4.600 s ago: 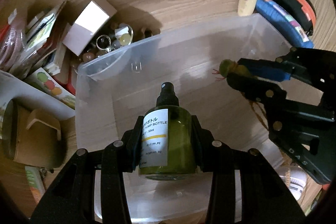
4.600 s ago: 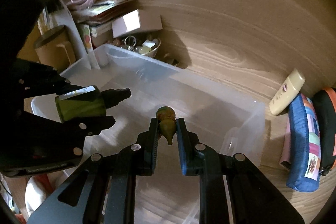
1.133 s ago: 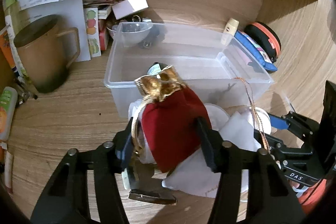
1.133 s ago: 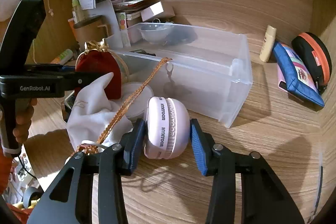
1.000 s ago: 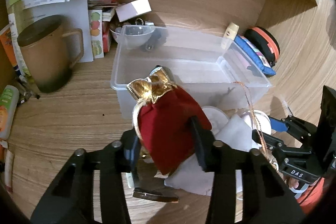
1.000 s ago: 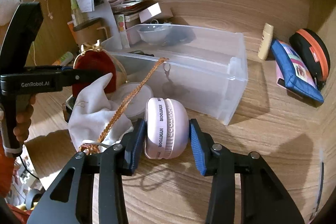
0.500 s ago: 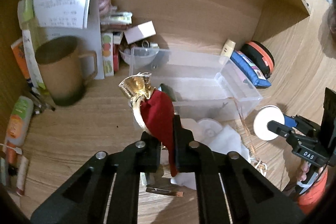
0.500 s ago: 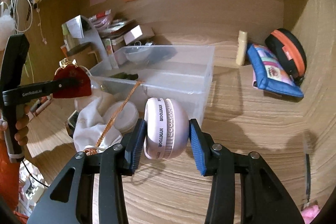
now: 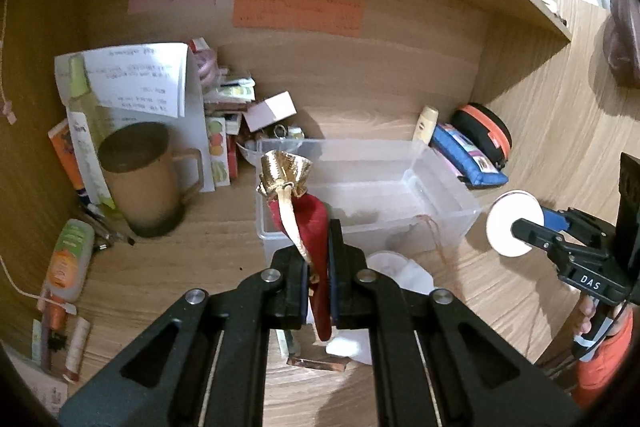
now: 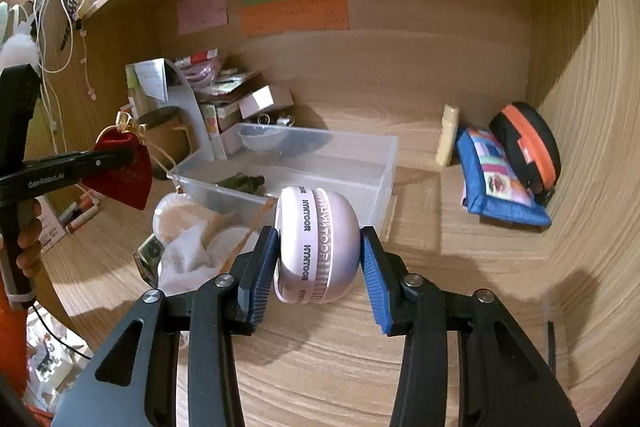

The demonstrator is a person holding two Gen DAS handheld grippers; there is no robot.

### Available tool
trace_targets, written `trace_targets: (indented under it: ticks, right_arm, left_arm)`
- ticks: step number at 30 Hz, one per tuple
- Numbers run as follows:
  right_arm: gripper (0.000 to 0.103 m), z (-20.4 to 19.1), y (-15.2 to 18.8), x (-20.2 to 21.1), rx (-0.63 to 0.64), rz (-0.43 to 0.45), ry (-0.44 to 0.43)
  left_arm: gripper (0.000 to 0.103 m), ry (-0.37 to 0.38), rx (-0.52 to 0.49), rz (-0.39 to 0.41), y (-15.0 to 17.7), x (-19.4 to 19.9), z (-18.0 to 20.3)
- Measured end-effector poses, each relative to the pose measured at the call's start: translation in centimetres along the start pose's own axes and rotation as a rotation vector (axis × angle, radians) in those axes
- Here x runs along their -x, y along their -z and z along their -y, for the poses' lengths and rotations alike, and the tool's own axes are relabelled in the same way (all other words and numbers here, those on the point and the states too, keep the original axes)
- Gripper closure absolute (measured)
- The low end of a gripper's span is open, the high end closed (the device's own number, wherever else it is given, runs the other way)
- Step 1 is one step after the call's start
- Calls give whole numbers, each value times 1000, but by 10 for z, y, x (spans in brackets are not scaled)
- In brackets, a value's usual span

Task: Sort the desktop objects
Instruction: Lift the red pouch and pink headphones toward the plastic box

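Two grippers: each one is closed on a thing and is held up in the air, on the near side of the clear box [image 9: 440, 183].
Left gripper [image 9: 319, 267]: the fingers are pressed almost together on a red pouch [image 9: 316, 227]; its gold neck [image 9: 285, 173] is seen above the fingers, in front of the left end of the clear box.
Right gripper [image 10: 318, 259]: the blue pads [image 10: 376, 287] are spread wide and are pressed on both sides of a round pink case [image 10: 316, 245], which is marked HYMTOOR.
Round pink case, place: it is held above the desk [image 10: 460, 267], just in front of the near wall of the clear box.
Clear box, content: a dark green bottle [image 10: 240, 182] is seen lying inside, near the left end.
White cloth [image 10: 188, 259]: it is lying on the desk, against the near left corner of the clear box, with a gold cord [image 10: 248, 227] over it.
Blue pouch [image 10: 496, 183]: it is placed to the right of the clear box, beside a black and orange case [image 10: 528, 143].
Brown mug [image 9: 140, 179]: it is standing to the left of the clear box.
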State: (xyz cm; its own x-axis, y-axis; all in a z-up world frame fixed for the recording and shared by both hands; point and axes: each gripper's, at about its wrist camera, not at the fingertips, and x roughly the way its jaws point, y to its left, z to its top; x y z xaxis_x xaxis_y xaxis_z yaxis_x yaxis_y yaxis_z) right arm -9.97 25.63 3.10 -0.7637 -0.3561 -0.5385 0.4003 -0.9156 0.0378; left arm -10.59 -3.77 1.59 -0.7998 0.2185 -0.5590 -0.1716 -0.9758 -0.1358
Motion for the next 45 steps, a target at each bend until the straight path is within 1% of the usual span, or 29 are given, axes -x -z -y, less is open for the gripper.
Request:
trace_targets:
  ticks: [4,11,14,19,28,34,41,45]
  right_arm:
    - [65,-1,-12,4,13,26,-1]
    - [65,-7,-33,6,38,70,9]
    - [65,-8,-44,5,49,87,8]
    - [65,-6,-53,-2,39,99,-7]
    - [65,-1,-63,-32,13,81,-37]
    - [65,1,-69,-53,15,65,-55]
    - [65,-2,-79,-81,48,30,-63]
    - [65,-9,-84,-98,98,-6,-58]
  left_arm:
    - [97,-4,3,17,-7,5,-1]
    - [97,-19,-31,54,-20,16,5]
    - [97,-36,-19,75,-27,17,5]
    - [97,-21,-10,78,-37,14,3]
    - [97,2,-32,65,-56,-5,12]
    - [97,18,-37,45,-65,-26,17]
    - [97,23,-38,-9,-69,-61,18]
    - [97,26,-34,-48,-70,-80,15]
